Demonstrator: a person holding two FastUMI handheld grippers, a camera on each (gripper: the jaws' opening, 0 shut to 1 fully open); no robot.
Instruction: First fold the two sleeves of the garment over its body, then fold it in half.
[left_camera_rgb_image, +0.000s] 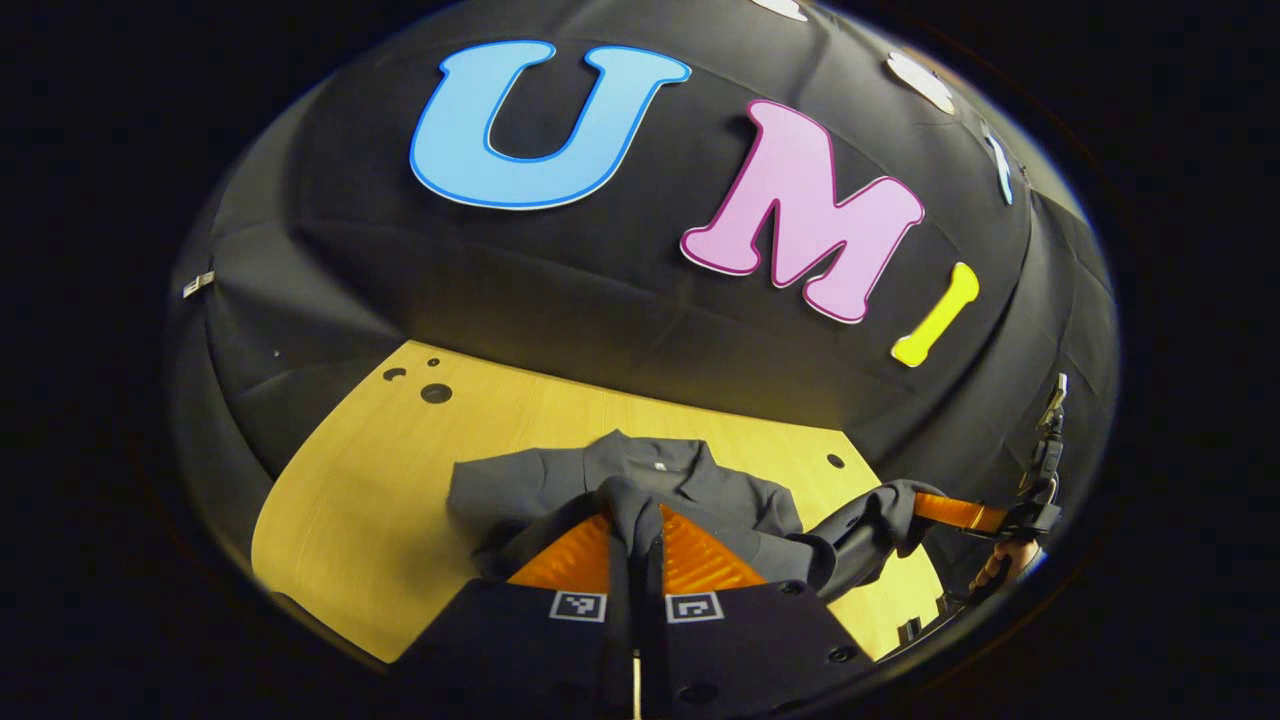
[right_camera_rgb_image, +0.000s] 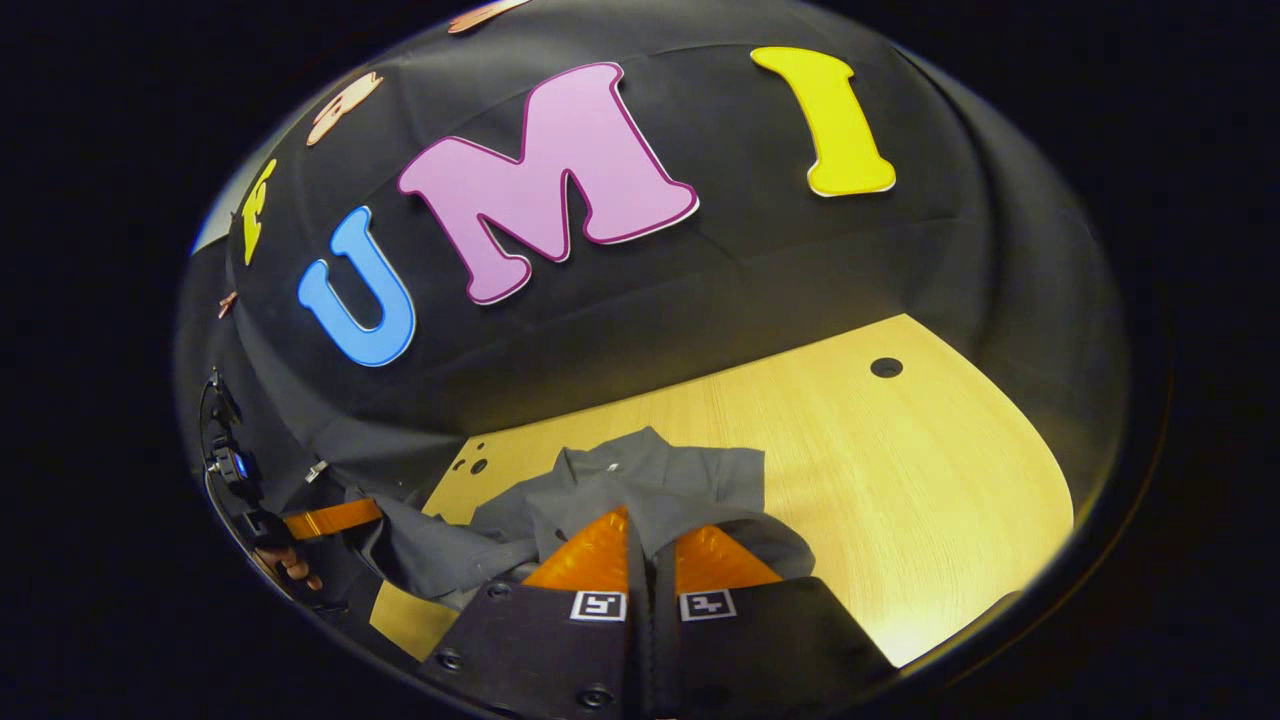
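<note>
The counter (left_camera_rgb_image: 360, 480) is a pale wooden board with a few round holes (left_camera_rgb_image: 436, 393) near its far edge, and black cloth (left_camera_rgb_image: 560, 290) of the booth wall rises directly behind it and curves around both sides. On this counter lies the dark grey garment (left_camera_rgb_image: 700, 490), with its collar (left_camera_rgb_image: 650, 462) pointing to the far wall. In the left gripper view, the left gripper (left_camera_rgb_image: 634, 535) has its two fingers pressed together on a raised fold of the garment's cloth, which stands up just between the fingertips. To the right of it, the right gripper (left_camera_rgb_image: 945, 510) holds one sleeve (left_camera_rgb_image: 870, 525) lifted above the counter, and a hand (left_camera_rgb_image: 1000, 565) is seen behind it. In the right gripper view, the right gripper (right_camera_rgb_image: 640, 545) is closed on the grey cloth in the same way, and the garment (right_camera_rgb_image: 660, 480) spreads ahead of it. Far to its left, the other gripper (right_camera_rgb_image: 335, 517) also grips the cloth. To the right of the right gripper there is a wide bare part of the counter (right_camera_rgb_image: 900, 480), up to its rounded edge. To the left of the left gripper there is also bare wood, somewhat narrower, before the near edge curves away.
</note>
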